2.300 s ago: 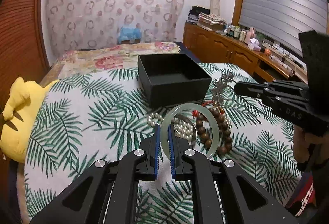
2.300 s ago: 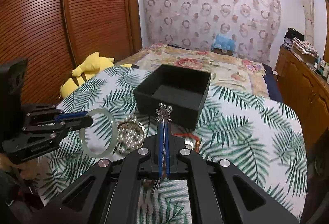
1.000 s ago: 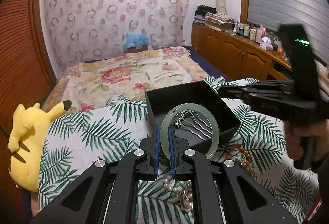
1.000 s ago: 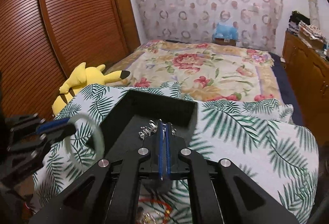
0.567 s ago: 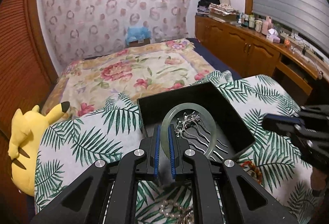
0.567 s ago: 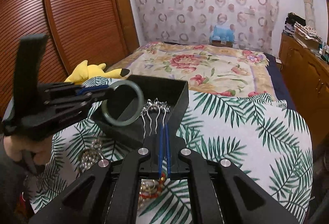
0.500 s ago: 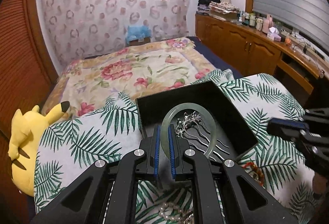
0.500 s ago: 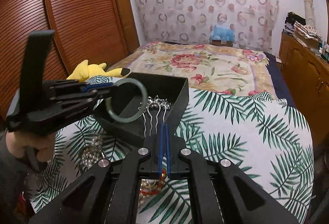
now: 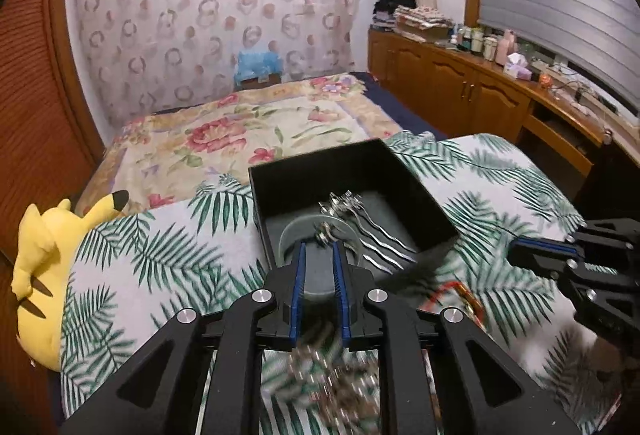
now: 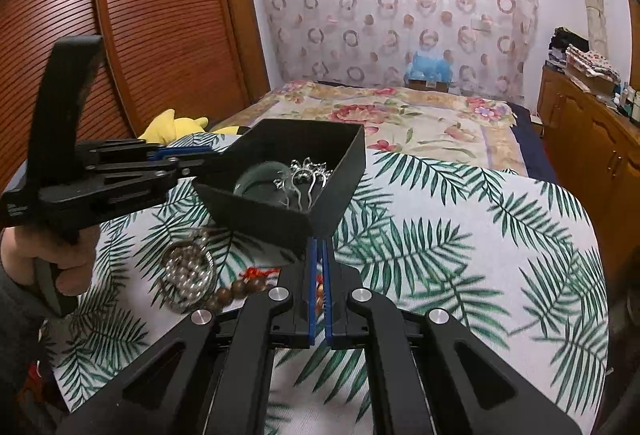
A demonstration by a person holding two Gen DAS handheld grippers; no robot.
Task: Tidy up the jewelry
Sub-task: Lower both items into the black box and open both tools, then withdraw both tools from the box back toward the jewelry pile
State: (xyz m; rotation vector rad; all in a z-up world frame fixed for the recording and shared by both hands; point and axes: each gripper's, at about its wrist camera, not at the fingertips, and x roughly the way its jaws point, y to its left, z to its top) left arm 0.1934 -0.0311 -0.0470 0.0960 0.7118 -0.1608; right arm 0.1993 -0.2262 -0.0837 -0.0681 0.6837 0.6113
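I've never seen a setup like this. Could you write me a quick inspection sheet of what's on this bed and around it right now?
Surface: palm-leaf bedspread on a bed, floral quilt beyond.
Job's things: black box holding a green bangle and a silver hair comb; pearl strand and wooden bead bracelet lie outside it.
Clutter: yellow plush toy at the bed's edge.
Grippers: left gripper over the box, jaws opening, pads clear of the bangle; right gripper shut, empty.
Cables: nothing seen.
Surroundings: patterned curtain, wooden cabinets with bottles on top.
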